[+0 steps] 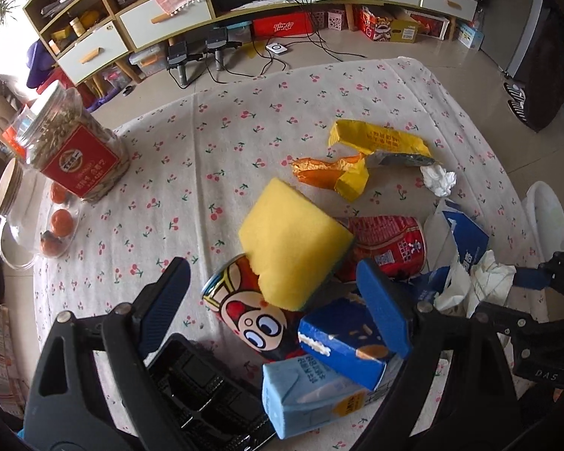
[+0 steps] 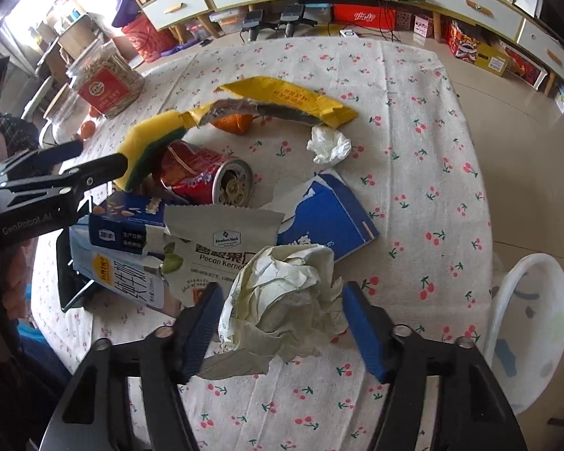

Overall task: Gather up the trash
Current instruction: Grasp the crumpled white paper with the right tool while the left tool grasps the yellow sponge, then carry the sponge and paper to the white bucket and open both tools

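Trash pile on the cherry-print worktop (image 2: 413, 86), both jaws over it.

I see the crumpled paper wad (image 2: 289, 297) near me, between my right gripper (image 2: 285, 323) jaws, which stand half apart and do not press it. My left gripper (image 1: 278, 300) has wide jaws around a yellow sponge (image 1: 293, 240), above the cartoon can (image 1: 252, 323); the red can (image 2: 203, 178) lies farther.

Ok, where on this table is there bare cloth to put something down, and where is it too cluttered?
Bare tablecloth runs between the seed jar and the yellow wrapper, and out to the far edge. The strip near the white bin is also free. It is crowded around the red can, the cartons and the crumpled paper.
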